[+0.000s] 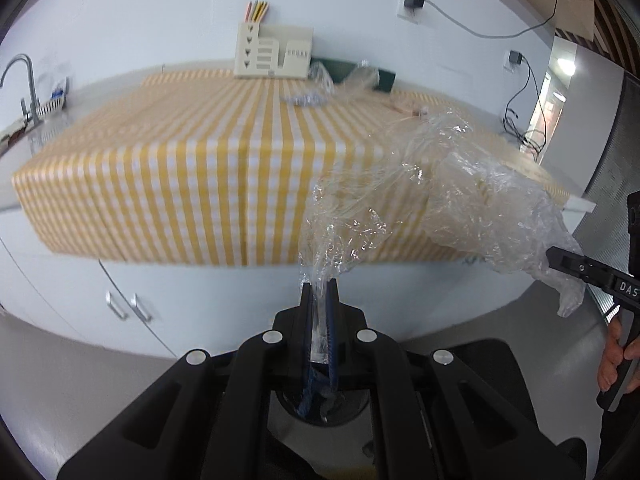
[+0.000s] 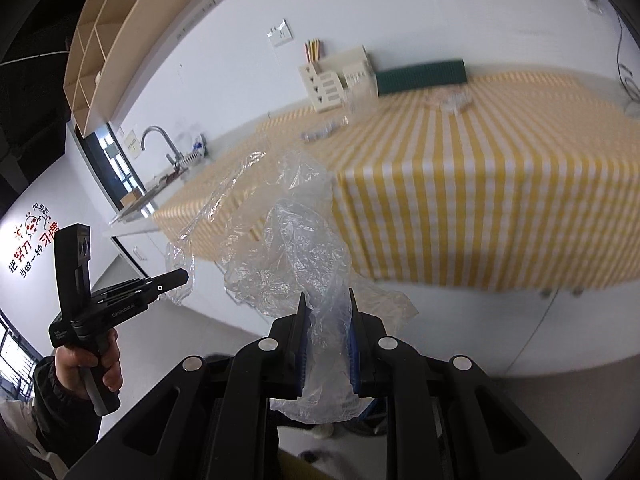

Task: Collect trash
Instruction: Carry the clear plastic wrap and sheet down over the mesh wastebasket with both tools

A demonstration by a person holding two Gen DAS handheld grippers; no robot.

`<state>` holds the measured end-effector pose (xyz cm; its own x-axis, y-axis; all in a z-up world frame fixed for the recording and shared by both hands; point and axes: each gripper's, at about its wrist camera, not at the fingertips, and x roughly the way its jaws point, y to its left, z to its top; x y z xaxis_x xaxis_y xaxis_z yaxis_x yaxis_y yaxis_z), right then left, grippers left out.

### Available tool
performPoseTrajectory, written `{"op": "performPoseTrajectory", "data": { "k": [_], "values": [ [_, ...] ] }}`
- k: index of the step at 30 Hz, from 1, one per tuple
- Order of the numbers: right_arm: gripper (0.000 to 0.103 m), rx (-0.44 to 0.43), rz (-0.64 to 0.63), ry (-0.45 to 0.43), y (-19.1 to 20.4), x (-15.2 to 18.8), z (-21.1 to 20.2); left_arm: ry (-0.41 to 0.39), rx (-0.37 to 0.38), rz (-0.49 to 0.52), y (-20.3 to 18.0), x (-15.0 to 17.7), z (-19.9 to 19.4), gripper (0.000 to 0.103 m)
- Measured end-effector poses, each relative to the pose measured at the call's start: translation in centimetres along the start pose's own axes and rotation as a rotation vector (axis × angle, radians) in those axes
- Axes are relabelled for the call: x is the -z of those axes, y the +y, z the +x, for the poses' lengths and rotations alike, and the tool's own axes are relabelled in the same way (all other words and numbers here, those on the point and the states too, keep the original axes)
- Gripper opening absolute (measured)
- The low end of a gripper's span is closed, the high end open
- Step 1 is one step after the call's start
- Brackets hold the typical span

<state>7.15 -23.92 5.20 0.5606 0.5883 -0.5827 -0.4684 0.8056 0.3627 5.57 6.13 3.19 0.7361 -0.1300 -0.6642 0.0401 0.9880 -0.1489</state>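
A clear crumpled plastic bag (image 1: 460, 204) hangs in the air in front of the table's front edge, stretched between both grippers. My left gripper (image 1: 320, 292) is shut on one edge of it. My right gripper (image 2: 326, 300) is shut on the other edge of the bag (image 2: 292, 248). The right gripper also shows at the right edge of the left wrist view (image 1: 576, 268), and the left gripper at the left of the right wrist view (image 2: 176, 280). More clear plastic trash (image 1: 344, 80) and a small crumpled wrapper (image 1: 304, 100) lie on the table's far side.
The table wears a yellow checked cloth (image 1: 200, 168). A cream desk organizer with pencils (image 1: 272, 52) and a dark green box (image 2: 420, 74) stand at the wall. A sink with a tap (image 1: 24, 88) is to the left. White cabinets (image 1: 128, 304) are below.
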Motion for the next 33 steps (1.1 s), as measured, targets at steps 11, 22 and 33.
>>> {"op": "performPoseTrajectory", "data": {
  "k": [11, 22, 33],
  "values": [
    [0.02, -0.008, 0.075, 0.164, -2.4, 5.4, 5.7, 0.198, 0.014, -0.058, 0.1, 7.0, 5.8, 0.007],
    [0.02, 0.052, 0.165, 0.336, -6.5, 9.1, 13.9, 0.407, -0.032, -0.11, 1.6, 12.0, 14.1, 0.007],
    [0.02, 0.076, 0.271, 0.513, -10.1, 12.4, 22.5, 0.614, -0.041, -0.221, 3.5, 15.4, 21.7, 0.007]
  ]
}}
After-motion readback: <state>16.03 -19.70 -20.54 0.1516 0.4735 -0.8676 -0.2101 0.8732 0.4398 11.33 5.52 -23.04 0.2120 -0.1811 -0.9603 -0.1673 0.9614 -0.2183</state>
